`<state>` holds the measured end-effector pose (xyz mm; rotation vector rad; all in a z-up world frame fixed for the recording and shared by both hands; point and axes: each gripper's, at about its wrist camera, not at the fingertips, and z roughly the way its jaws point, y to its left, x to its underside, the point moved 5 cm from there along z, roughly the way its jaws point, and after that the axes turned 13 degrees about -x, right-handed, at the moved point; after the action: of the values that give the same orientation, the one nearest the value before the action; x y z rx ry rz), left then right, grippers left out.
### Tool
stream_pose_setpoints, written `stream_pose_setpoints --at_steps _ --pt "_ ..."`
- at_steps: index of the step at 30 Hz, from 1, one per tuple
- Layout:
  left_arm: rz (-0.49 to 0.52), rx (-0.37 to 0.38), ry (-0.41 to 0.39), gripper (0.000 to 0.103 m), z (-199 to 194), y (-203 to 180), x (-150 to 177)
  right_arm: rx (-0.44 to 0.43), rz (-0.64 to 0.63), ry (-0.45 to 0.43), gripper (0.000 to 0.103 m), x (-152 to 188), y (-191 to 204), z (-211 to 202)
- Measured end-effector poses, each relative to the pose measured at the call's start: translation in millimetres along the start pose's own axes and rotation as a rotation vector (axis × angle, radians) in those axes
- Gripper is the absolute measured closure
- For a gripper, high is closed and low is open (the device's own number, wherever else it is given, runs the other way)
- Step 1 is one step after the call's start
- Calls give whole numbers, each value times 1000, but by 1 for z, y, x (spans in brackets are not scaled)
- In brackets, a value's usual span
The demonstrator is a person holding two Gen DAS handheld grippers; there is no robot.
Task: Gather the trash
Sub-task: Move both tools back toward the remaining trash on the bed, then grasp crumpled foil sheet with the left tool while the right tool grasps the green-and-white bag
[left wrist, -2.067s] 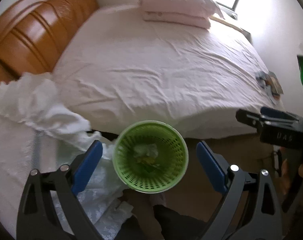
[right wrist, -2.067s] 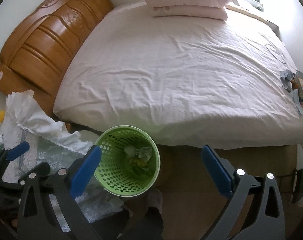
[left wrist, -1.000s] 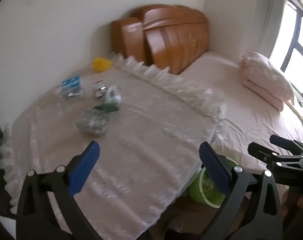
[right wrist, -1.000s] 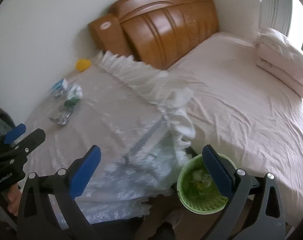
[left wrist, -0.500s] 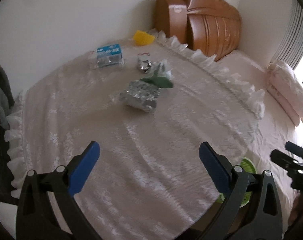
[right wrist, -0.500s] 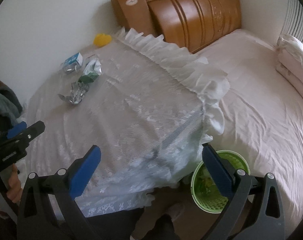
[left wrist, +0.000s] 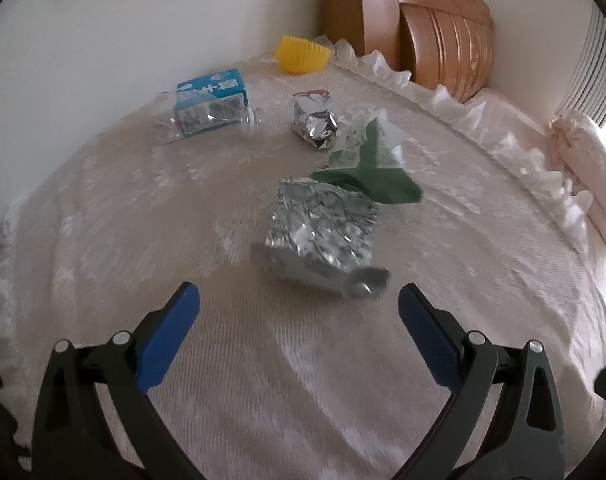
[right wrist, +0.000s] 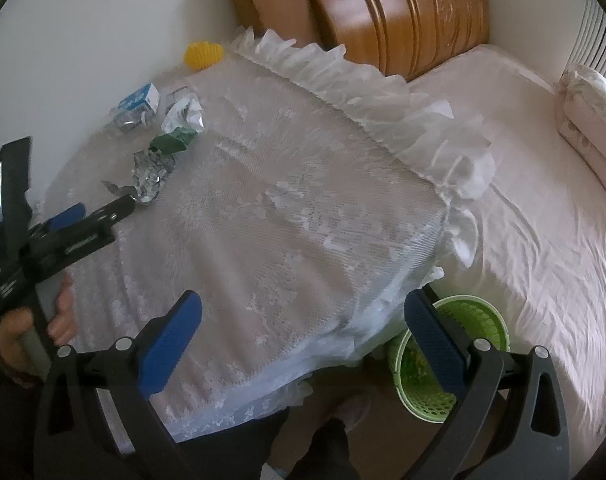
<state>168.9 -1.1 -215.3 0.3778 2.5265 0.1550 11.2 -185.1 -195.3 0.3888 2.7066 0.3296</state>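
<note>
Trash lies on a lace-covered table (left wrist: 303, 360). A crumpled silver foil bag (left wrist: 321, 232) is nearest, just ahead of my open, empty left gripper (left wrist: 299, 312). Behind it lie a green wrapper (left wrist: 377, 176), a small silver packet (left wrist: 315, 124) and a crushed bottle with a blue label (left wrist: 207, 106). In the right wrist view the same pile (right wrist: 155, 160) sits at the far left, with my left gripper (right wrist: 103, 212) close to it. My right gripper (right wrist: 303, 332) is open and empty over the table's near edge. The green bin (right wrist: 447, 356) stands on the floor, partly behind the right finger.
A yellow cup (left wrist: 301, 54) sits at the table's back by the wall. A wooden headboard (right wrist: 383, 12) and a bed with pink sheets (right wrist: 543, 200) and pillows (right wrist: 591, 116) lie to the right. The frilled cloth edge (right wrist: 383, 96) hangs between table and bed.
Both grippers swung from the bin up over the table. The left gripper has closed in on the silver foil bag. Both stay open.
</note>
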Motion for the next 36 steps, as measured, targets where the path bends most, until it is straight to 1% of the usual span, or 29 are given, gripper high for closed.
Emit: stream_pose_setpoints --at_steps 3,6,7,8,10,11,13,15,18,24,29,30,31,32,33,34,36 --pt "21 -2 -12 8 16 -4 -5 9 1 6 3 -5 4 8" --pt "36 6 -35 8 22 -6 -7 18 -2 8 3 -10 7 13" --pt "36 9 -45 9 22 -6 -7 20 -3 8 3 -10 8 14" --pt "32 16 -53 12 22 -6 -8 22 -4 11 3 -12 9 17" --pt "24 37 -43 31 23 -5 -7 26 -3 11 3 -15 11 19" --pt "13 51 -32 34 24 -4 -6 26 -3 10 3 -18 13 21" --pt "-10 68 -23 45 25 0 -5 21 -5 10 3 -22 15 24" --pt "-35 76 -20 52 22 7 -4 17 -14 6 3 -27 18 28" --pt "-62 81 -30 56 16 18 -2 3 -44 -8 3 -45 30 39" --pt "-90 72 -36 56 11 40 0 -40 -70 -37 3 -84 51 64" --pt "-135 86 -10 56 15 53 2 -67 -41 -54 3 -109 63 82" --pt "-147 93 1 54 16 55 1 -70 -32 -57 3 -112 64 85" --pt "-154 97 8 48 18 56 1 -74 -20 -61 3 -116 65 89" --pt "-164 102 14 44 19 56 0 -80 -5 -62 3 -120 66 94" --pt "-169 102 18 38 20 55 -1 -82 8 -61 3 -124 67 99" --pt "-176 103 22 35 21 54 -3 -84 12 -61 3 -125 67 101" --pt "-189 122 31 35 23 51 -6 -81 19 -63 3 -132 70 110"
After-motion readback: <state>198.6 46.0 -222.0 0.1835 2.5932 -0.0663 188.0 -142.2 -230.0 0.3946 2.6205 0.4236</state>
